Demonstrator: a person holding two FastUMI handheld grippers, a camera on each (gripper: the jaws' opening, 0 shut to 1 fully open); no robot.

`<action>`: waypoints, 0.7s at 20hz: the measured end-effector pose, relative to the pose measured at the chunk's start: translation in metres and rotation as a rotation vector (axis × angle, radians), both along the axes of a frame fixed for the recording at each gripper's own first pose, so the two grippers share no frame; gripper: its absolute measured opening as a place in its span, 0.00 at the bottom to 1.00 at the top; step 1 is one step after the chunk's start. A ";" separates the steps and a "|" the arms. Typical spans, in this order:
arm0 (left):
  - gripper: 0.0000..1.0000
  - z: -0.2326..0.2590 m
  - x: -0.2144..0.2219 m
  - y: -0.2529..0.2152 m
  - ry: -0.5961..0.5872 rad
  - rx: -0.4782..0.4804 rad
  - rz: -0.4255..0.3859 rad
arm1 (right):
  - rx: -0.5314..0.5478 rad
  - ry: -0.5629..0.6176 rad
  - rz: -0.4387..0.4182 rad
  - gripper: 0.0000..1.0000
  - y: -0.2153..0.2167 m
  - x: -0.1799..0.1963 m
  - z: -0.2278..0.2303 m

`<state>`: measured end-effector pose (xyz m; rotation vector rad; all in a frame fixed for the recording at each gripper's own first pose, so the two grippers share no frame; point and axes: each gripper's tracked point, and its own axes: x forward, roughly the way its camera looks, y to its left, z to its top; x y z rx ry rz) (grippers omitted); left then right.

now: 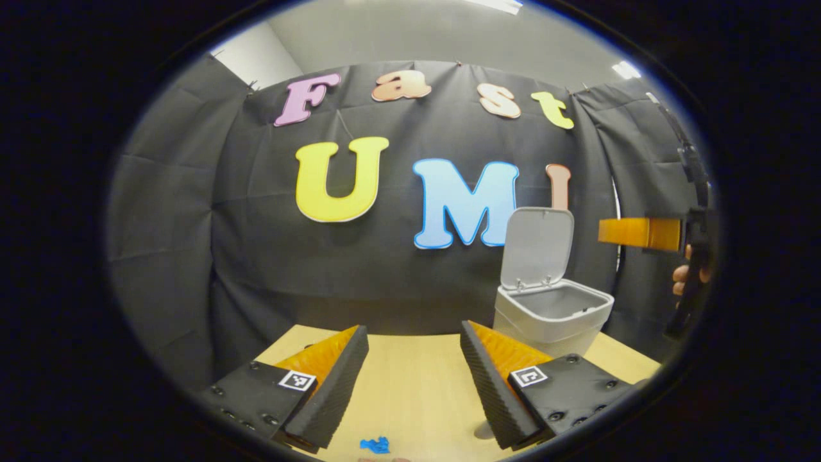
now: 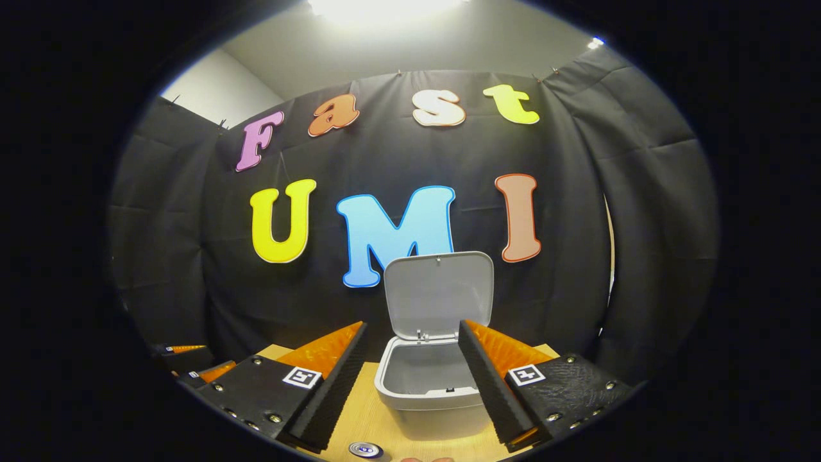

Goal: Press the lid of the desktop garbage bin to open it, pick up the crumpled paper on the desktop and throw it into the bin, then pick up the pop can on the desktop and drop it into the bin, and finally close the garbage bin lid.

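Both claws, left (image 1: 414, 385) and right (image 2: 410, 385), spread wide before open-lidded bin (image 2: 430, 385).

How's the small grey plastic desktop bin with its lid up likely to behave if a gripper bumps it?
The grey plastic desktop bin looks thin-walled and its visible inside looks empty, so probably light and apt to slide on the smooth wooden tabletop. Its raised lid stands upright above the rear hinge, so a push high up may tip it backward. The shell looks stiff, not fragile.

A light wooden table (image 1: 410, 391) is lying under black cloth walls (image 1: 192, 256). A small blue scrap (image 1: 375, 444) is sitting on it at six o'clock.
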<state>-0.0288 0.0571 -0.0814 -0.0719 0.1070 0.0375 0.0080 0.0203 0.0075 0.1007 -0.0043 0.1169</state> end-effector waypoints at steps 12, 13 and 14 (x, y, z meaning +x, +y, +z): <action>0.95 -0.167 -0.015 0.040 0.255 0.045 0.026 | -0.099 0.045 -0.035 0.90 -0.006 0.000 -0.006; 0.95 -0.177 -0.016 0.040 0.274 0.042 0.022 | -0.101 0.049 -0.037 0.91 -0.006 0.001 -0.006; 0.98 -0.187 -0.018 0.039 0.289 0.034 0.018 | -0.101 0.052 -0.040 0.91 -0.006 0.002 -0.007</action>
